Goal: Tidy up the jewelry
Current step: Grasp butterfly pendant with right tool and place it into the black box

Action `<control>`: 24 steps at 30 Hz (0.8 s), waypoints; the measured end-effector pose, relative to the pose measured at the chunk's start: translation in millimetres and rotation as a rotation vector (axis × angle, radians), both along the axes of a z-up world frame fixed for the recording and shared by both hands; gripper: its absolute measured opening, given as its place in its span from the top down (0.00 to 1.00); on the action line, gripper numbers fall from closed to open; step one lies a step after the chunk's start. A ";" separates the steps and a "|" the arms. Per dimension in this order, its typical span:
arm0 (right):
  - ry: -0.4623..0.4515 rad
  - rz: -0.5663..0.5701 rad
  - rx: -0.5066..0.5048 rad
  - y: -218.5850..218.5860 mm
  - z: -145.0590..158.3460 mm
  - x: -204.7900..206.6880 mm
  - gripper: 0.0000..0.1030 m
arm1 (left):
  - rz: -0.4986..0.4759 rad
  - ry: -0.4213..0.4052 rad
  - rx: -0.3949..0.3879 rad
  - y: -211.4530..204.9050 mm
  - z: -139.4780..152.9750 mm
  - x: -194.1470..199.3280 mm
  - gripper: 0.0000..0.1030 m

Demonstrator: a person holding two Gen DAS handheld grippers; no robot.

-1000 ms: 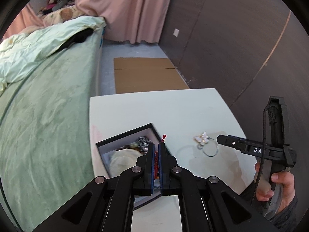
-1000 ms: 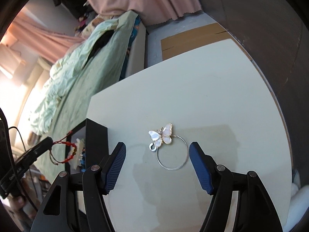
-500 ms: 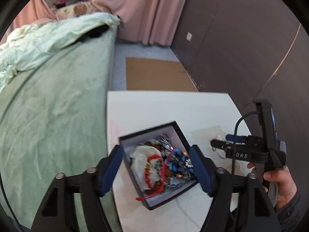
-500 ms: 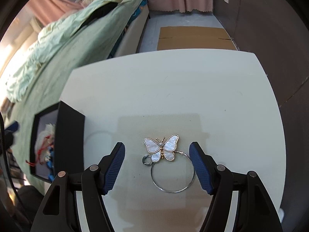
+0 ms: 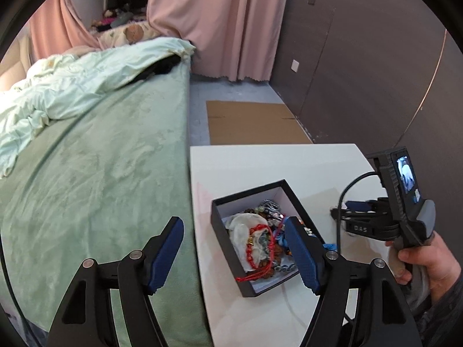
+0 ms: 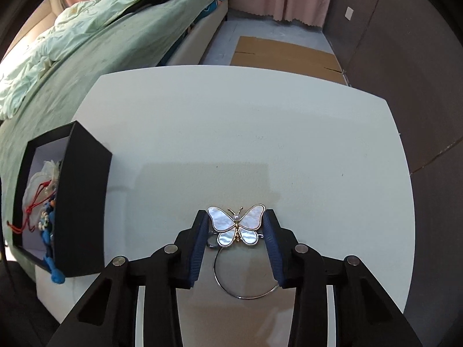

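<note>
The right gripper (image 6: 235, 228) has its two blue pads on either side of the butterfly charm (image 6: 235, 227), right at the wing tips, so it looks closed on it. The butterfly sits between the pads, down on the white table (image 6: 260, 133), with its thin silver ring (image 6: 246, 284) lying back toward the gripper, under the fingers. I think the butterfly is light and stiff. Its shiny shell wings look smooth and slippery, and they could crack if squeezed too hard, so a soft pinch across the wings seems best. The ring is thin wire and would be hard to grab flat on the table. Off to the left of this gripper sits a black box (image 6: 81, 202) with no lid. The left gripper (image 5: 235, 256) is wide open and holds nothing. The box (image 5: 222, 231) is just in front of it, a little to its right. Inside there is a red string bracelet (image 5: 256, 245), a white pouch (image 5: 243, 225), blue beads (image 5: 279, 238) and more dark beads in a tangled pile. The box looks quite full.
</note>
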State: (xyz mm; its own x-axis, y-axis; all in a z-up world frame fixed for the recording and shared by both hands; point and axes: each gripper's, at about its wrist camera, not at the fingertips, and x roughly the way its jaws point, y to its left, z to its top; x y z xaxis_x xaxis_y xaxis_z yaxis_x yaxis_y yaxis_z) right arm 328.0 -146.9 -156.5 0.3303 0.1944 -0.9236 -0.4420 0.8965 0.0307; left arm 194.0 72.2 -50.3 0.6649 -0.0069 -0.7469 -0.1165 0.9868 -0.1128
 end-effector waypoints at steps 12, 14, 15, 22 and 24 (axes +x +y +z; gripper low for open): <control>-0.049 -0.030 0.125 -9.5 52.5 -20.4 0.64 | 0.005 -0.043 0.005 2.1 5.9 -14.4 0.29; -0.062 -0.025 0.151 -3.5 63.2 -23.3 0.64 | 0.006 -0.050 0.003 3.1 7.4 -17.6 0.29; -0.073 -0.018 0.171 -1.4 69.7 -26.1 0.64 | 0.009 -0.053 0.002 4.5 8.2 -19.5 0.29; -0.090 0.051 0.278 28.7 93.5 -46.2 0.64 | 0.050 -0.086 -0.019 23.6 12.7 -39.6 0.29; -0.075 0.068 0.307 37.0 94.9 -49.1 0.64 | 0.058 -0.093 -0.014 27.9 14.5 -45.2 0.29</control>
State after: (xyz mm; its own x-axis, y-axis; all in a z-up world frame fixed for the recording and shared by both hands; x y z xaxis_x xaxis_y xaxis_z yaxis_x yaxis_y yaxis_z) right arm 278.8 -109.9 -61.5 0.3717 0.4839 -0.7922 -0.5120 0.8187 0.2599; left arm 148.8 100.1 -35.9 0.7308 0.0235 -0.6822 -0.1614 0.9770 -0.1392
